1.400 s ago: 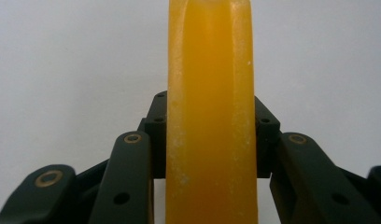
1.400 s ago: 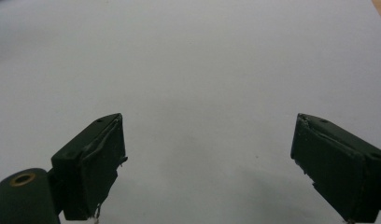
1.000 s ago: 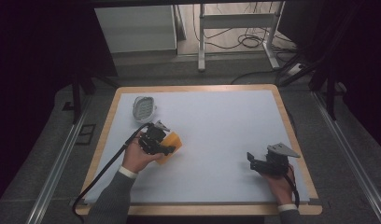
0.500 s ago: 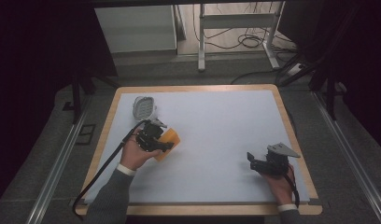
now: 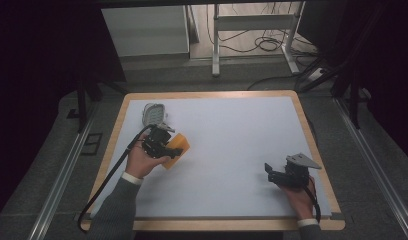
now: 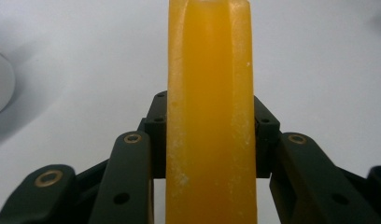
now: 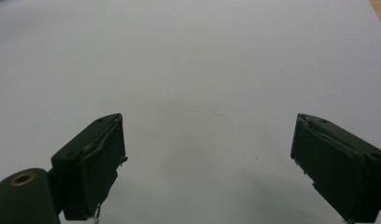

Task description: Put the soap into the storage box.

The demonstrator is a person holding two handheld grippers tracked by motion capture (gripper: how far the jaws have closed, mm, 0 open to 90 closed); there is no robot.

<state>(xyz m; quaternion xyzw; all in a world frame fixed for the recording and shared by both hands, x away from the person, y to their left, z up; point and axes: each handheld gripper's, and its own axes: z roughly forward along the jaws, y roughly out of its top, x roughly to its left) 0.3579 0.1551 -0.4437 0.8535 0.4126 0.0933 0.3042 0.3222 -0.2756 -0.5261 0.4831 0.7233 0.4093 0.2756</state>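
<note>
White tabletop [image 5: 232,145] under you; your left gripper [image 5: 164,145] clamps the orange sponge [image 6: 209,112] edge-on, long axis forward; your right gripper [image 7: 207,163] gapes wide, well apart.

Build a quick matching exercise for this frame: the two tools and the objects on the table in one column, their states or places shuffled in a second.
Things:
1. left tool
2. right tool
3. orange block
4. pale ribbed object

States or places:
A. lies on the mat near the far left corner
B. open, nothing between its jaws
C. clamped upright between two black jaws
D. shut on something

Pairs: 1-D, 2-B, 3-C, 4-A
</note>
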